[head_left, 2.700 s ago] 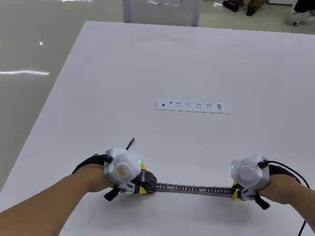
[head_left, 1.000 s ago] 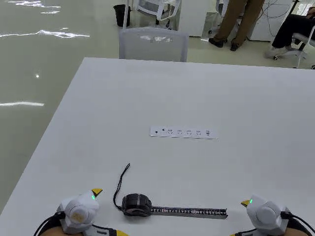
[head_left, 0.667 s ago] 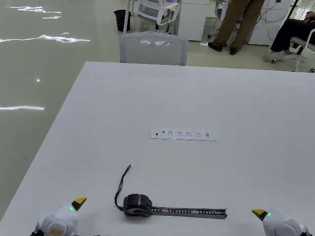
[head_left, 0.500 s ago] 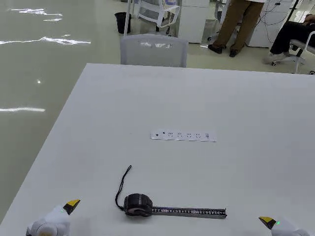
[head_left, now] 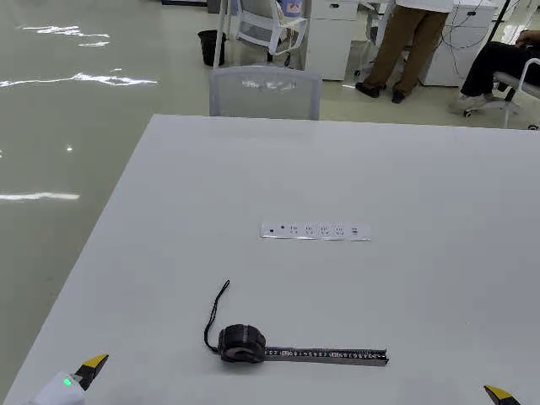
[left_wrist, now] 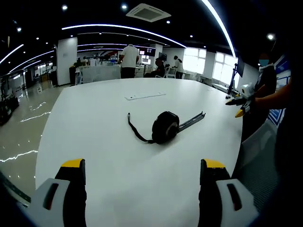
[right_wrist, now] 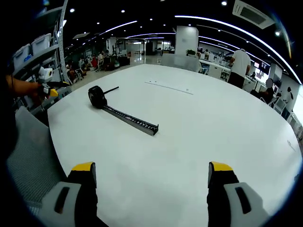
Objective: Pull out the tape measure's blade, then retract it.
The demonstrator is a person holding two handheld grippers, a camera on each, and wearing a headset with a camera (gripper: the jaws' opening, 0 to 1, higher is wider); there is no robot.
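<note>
A black tape measure (head_left: pixel 242 343) lies on the white table (head_left: pixel 337 169), its blade (head_left: pixel 327 354) drawn out to the right and flat on the top. A black wrist cord (head_left: pixel 215 312) curls from its left side. The case (left_wrist: pixel 165 126) and blade (left_wrist: pixel 191 120) sit ahead of my left gripper (left_wrist: pixel 140 166), which is open and well short of them. My right gripper (right_wrist: pixel 152 170) is open too, with the blade tip (right_wrist: pixel 152 128) and case (right_wrist: pixel 97 96) ahead on the left. Yellow fingertips (head_left: pixel 91 365) show at the head view's bottom corners.
A white power strip (head_left: pixel 315 230) lies flat in the table's middle. A grey chair (head_left: pixel 264 91) stands at the far edge, with people and office furniture beyond. The table's near edge runs just in front of both grippers.
Both grippers let go of the tape measure and drew back toward the near edge. The tape measure stays on the table with its blade still out.
</note>
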